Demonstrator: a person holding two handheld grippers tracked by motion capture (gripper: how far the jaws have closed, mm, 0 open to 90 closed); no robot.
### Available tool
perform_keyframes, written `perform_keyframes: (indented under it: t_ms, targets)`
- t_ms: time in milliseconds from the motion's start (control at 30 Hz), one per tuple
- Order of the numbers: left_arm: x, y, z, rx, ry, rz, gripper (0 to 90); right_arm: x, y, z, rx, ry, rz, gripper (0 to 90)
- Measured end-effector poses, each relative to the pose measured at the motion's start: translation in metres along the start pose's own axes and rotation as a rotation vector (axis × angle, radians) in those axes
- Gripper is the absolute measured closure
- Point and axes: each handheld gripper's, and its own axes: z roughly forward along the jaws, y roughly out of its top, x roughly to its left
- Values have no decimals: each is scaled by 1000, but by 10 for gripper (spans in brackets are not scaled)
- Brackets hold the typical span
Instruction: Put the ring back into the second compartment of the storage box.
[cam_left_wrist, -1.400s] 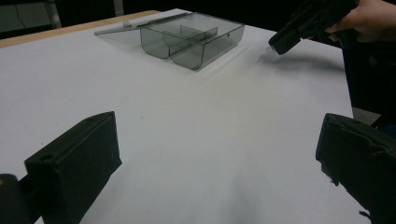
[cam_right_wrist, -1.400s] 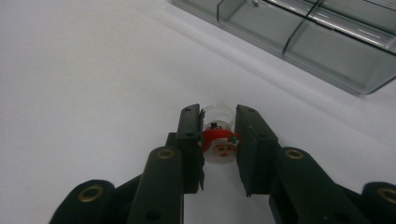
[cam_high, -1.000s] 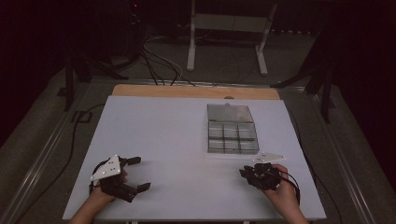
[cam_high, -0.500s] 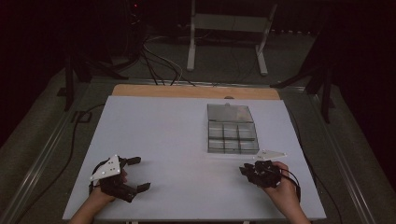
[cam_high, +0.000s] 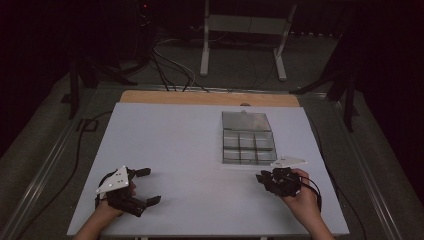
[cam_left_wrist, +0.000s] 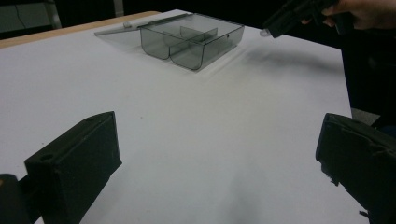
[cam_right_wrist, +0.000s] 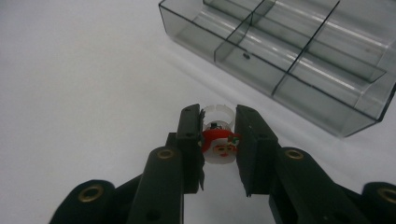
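The right gripper (cam_right_wrist: 217, 135) grips a small Santa ring (cam_right_wrist: 218, 140), near the clear divided box (cam_high: 248, 140). I reckon it goes into a compartment next. The left gripper (cam_left_wrist: 219, 154) rests released, far left.

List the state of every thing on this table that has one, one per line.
Compartment box: lid open, lying flat behind it; the compartments in view are empty.
Santa ring: clamped between the right gripper's jaws.
Right gripper: shut on the ring, close to the box.
Left gripper: jaws wide open, holding nothing.
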Motion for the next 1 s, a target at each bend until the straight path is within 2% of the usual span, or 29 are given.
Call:
perform_keyframes:
  t_ms: [567, 1000]
  targets:
    - [0, 0, 0, -1, 1, -3, 8, -6, 15, 0, -19, -2, 8, 721]
    - [0, 0, 0, 1, 5, 0, 9, -17, 31, -1, -40, -19, 14, 721]
